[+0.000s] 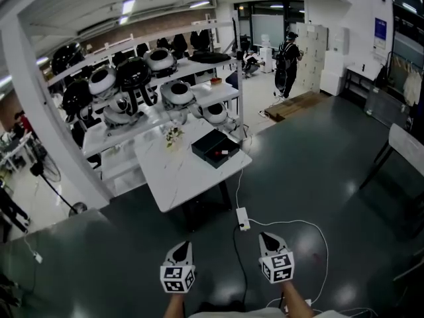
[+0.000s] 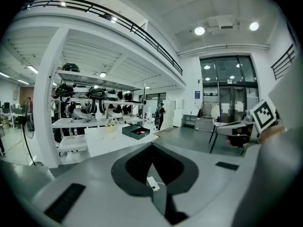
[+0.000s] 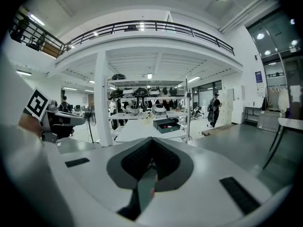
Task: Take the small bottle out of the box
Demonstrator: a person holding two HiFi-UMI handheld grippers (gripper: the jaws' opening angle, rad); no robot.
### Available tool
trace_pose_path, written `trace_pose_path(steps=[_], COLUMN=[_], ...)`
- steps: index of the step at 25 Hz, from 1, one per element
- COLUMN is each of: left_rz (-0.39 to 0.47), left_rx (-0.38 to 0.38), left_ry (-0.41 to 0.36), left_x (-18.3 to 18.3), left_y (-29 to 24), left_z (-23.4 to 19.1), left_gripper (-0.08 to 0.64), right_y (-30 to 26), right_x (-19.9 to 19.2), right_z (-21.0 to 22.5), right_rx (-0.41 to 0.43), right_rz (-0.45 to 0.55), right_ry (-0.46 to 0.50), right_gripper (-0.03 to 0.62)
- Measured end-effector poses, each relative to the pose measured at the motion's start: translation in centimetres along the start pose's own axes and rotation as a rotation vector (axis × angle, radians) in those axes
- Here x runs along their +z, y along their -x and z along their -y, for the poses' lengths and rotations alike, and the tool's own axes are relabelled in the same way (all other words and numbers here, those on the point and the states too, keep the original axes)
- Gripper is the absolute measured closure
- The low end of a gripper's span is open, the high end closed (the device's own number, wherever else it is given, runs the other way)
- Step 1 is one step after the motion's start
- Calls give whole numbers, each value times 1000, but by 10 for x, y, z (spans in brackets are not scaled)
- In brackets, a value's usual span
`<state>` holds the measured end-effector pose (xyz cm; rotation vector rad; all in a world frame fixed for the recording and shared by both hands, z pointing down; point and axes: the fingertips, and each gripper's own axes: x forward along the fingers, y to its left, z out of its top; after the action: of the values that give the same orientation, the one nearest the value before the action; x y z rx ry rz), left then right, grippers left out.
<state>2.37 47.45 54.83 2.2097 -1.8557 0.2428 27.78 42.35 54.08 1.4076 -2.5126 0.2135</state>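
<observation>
A black box lies open near the far right corner of a white table. Something small and pale lies inside it, with a red spot beside; I cannot make out the small bottle. The box also shows far off in the left gripper view and the right gripper view. My left gripper and right gripper hang side by side over the dark floor, well short of the table. Both are shut with nothing in them, their jaws meeting at the tips.
A white power strip with its cable lies on the floor between me and the table. White shelves with round black-and-white headsets stand behind the table, and a thick white pillar at the left. A person stands far back.
</observation>
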Motion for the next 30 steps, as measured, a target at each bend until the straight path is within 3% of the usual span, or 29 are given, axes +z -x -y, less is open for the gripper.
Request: trace_pose_path(steps=[6,14,23,30], left_rz=[-10,-12,-36,-25], left_rx=[1,-3,-53,-104], left_ry=[7,25,25,16], left_x=[1,1,16,57], left_y=[-15,-55,-159,-243], left_z=[5,-20,-69,-125], left_gripper=[541,541,541,541], right_y=[-11,-52,-146,-237], right_x=[-1,-3,19,60], right_z=[18,21,37,45], right_rx=[2,11,-32,-71], right_rz=[-17,-45,-52,-56], right_ry=[2,-4,5,17], right_gripper=[572,572,572,572])
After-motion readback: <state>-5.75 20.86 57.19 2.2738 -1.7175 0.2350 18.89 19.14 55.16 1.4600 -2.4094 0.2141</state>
